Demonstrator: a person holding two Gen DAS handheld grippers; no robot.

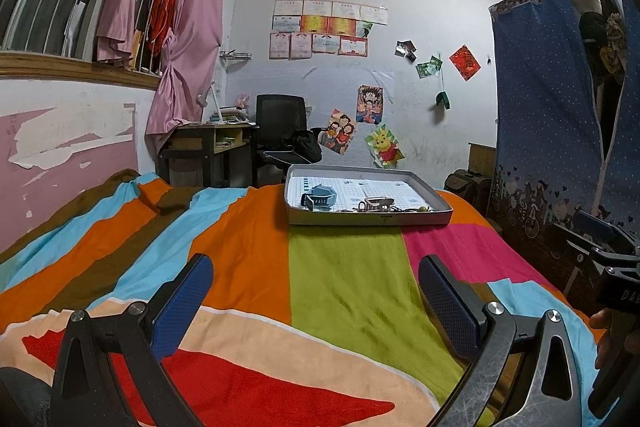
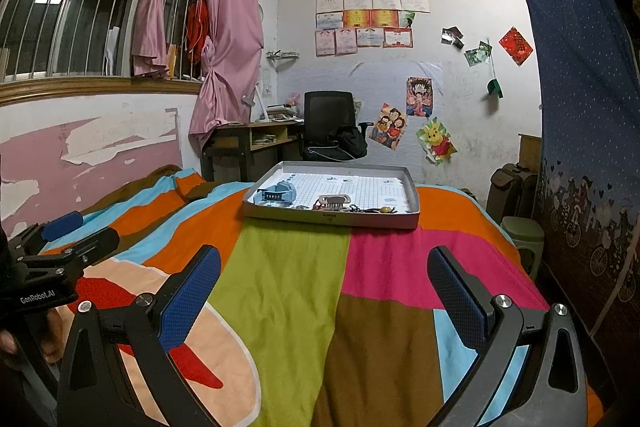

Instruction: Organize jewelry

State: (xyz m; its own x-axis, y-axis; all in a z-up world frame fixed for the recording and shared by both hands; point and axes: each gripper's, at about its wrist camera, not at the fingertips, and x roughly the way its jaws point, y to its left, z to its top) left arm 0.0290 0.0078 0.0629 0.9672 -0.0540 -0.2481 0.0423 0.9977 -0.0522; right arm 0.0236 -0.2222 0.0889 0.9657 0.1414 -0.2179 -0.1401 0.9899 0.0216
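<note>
While jewelry [image 2: 348,206] lies heaped along the tray [image 2: 332,221] front, hovering well back, both grippers [image 1: 316,301] [image 2: 324,291] spread, empty.

A bed [image 1: 344,267] covered by a blanket [image 2: 288,267] in bold blocks of orange, green, pink, light blue, brown, red and peach carries everything. Toward its far end, near the middle, sits a shallow grey tray [image 1: 370,217] [image 2: 332,219], flat on the orange and pink patches. The blanket lies wrinkled along the bed's left edge by the wall.
</note>
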